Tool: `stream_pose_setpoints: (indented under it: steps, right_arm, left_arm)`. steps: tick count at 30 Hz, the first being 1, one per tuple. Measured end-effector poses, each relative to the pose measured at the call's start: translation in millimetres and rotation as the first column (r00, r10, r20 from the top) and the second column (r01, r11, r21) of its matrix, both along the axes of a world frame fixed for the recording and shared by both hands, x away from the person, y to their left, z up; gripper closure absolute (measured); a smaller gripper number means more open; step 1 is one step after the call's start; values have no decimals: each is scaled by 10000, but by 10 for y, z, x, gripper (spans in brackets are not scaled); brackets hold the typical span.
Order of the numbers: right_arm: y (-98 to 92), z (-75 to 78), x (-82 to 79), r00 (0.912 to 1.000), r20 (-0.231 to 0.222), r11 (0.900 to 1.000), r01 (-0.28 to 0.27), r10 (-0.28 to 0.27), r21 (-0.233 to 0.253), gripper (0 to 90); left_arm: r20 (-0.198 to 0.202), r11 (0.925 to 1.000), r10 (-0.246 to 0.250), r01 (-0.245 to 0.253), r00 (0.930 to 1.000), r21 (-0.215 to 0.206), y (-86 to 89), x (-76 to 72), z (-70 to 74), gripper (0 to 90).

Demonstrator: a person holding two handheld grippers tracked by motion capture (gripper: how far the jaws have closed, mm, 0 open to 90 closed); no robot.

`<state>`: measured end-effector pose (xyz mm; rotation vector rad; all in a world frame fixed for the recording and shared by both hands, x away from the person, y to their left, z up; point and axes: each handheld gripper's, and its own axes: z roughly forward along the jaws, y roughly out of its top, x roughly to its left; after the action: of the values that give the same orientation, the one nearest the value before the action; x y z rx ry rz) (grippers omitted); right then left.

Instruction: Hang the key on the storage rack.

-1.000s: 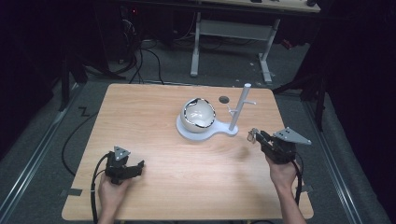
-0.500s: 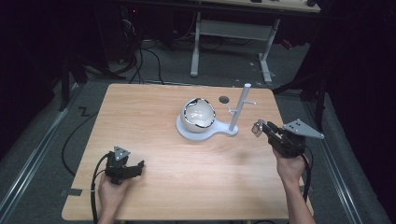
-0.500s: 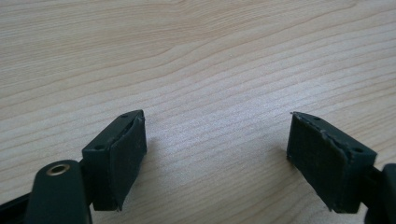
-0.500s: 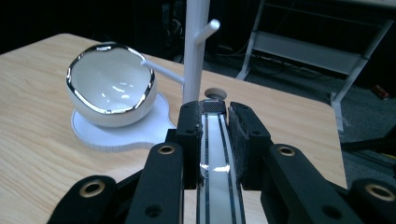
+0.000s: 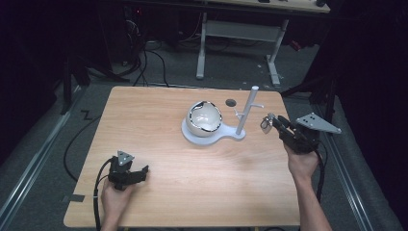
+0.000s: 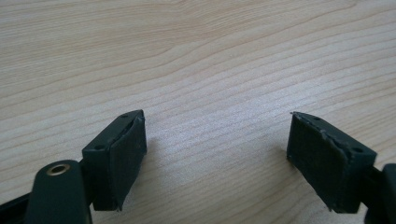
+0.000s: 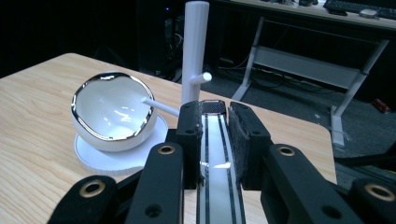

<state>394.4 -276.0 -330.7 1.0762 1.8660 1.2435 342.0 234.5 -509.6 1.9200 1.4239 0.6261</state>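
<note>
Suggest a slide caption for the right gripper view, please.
Right gripper clamps a white black-striped strap before the pegged stand.

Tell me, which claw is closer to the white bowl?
Right. The right claw hovers just beyond the white bowl, past the post. The left claw sits far off by the table's near edge.

A white cup (image 7: 212, 154) with dark stripes and a silver rim is clamped between the right gripper (image 7: 214, 112)'s fingers (image 7: 189, 135), held above the worktop (image 5: 159, 120) just beside the white peg stand (image 5: 248, 113). A matching white bowl (image 5: 204, 118) rests on the stand's round base.
</note>
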Motion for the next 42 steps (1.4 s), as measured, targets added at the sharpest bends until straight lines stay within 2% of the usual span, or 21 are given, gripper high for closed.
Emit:
stream_pose_setpoints:
  steps: [17,26,35,42]
  right_arm:
    - [30,237,112,9995,282,9996,-159,152,231,750]
    - [45,320,236,9996,277,9992,-83,73,384,751]
    - [86,324,337,9998,176,9998,34,-37,188,750]
    - [88,240,418,9998,-105,9996,172,-170,237,750]
  left_arm:
    - [-5,10000,-1,1,10000,2,1,0,0,203]
    - [-6,10000,1,-1,10000,1,1,0,0,203]
    - [-5,10000,1,-1,10000,1,1,0,0,203]
    - [-4,10000,2,-2,10000,2,1,0,0,203]
